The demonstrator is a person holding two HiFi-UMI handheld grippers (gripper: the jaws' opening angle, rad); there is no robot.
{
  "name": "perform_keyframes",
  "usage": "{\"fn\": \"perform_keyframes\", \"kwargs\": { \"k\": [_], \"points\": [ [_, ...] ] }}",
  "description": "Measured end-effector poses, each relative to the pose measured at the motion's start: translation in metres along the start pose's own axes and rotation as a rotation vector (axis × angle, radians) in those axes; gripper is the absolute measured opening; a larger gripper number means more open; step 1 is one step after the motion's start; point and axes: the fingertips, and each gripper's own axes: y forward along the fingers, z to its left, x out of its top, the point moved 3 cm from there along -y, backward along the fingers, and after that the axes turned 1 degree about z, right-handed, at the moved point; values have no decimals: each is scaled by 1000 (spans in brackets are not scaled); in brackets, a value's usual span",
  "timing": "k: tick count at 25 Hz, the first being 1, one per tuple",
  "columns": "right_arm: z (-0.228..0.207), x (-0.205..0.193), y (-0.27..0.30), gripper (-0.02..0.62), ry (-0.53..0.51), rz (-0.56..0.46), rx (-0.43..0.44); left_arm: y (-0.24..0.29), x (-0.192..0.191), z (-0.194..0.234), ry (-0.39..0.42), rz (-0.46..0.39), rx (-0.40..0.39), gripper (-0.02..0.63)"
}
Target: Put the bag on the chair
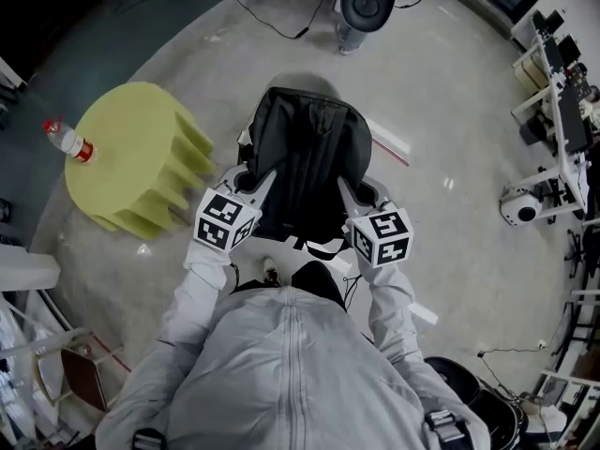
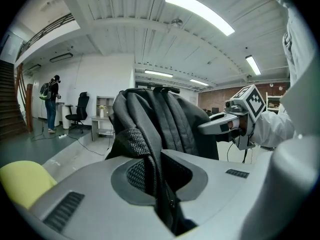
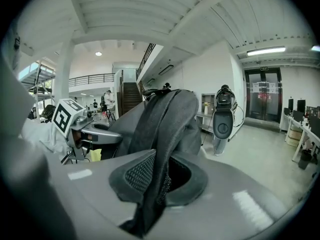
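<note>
Head view: you held the black backpack (image 1: 305, 157) up in front of you, off the floor and just right of the yellow stool (image 1: 131, 157). Your left gripper (image 1: 255, 184) and right gripper (image 1: 349, 193) were each nearly closed, pinching strap and fabric on opposite sides of the pack. It probably handled as soft, sagging and moderately heavy. The straps gave the firmest hold, though the cloth might have slid between the pads.
</note>
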Motion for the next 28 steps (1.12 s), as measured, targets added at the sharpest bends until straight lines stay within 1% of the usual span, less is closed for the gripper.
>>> {"fn": "perform_keyframes", "kwargs": {
  "k": [5,10,15,20,28],
  "points": [
    [-32,-6,36,44,5,53,24,42,-7,23,-29,49,1,40],
    [-69,-26,78,43,40,113,65,92,-21,45,-54,124,16,40],
    [-97,-56,129,43,140,152,113,134,-50,75,-100,192,12,40],
    [-124,-83,175,43,180,218,145,177,-78,103,-157,271,22,40],
    [-169,-123,238,43,240,316,161,245,-113,140,-213,387,14,40]
  ]
}}
